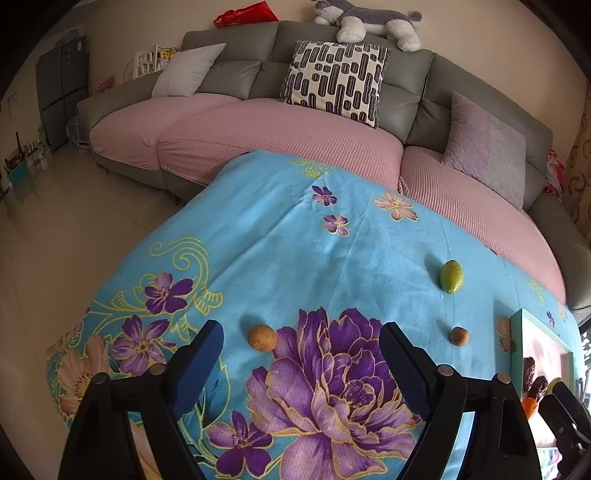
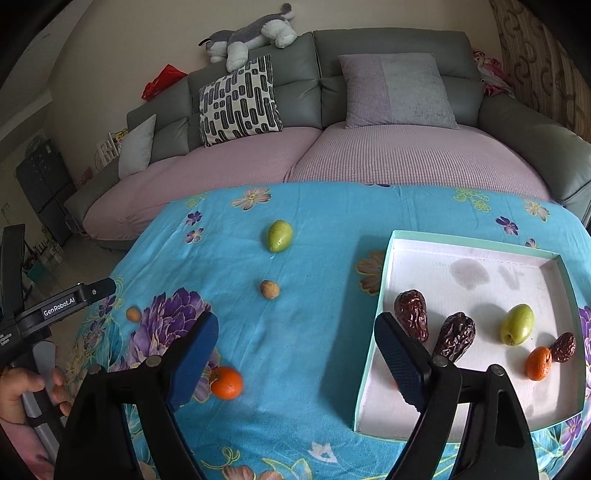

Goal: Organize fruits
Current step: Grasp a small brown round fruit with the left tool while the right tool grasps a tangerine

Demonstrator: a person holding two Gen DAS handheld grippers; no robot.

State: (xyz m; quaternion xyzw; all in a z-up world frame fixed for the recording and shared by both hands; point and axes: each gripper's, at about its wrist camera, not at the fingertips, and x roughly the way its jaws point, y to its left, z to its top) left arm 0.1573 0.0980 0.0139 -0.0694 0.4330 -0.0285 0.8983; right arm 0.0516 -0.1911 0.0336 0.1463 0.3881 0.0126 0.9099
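On the blue floral cloth lie a green fruit, a small brown fruit, another small brown fruit and an orange. The teal-rimmed white tray holds three dark dates, a green fruit and a small orange. My right gripper is open and empty above the cloth, between the orange and the tray. My left gripper is open and empty, near a brown fruit; the green fruit and the other brown fruit lie beyond.
A grey sofa with pink covers and cushions stands behind the table. A plush dog lies on its back. The left gripper's handle and hand show at the left of the right wrist view. The tray corner shows at right.
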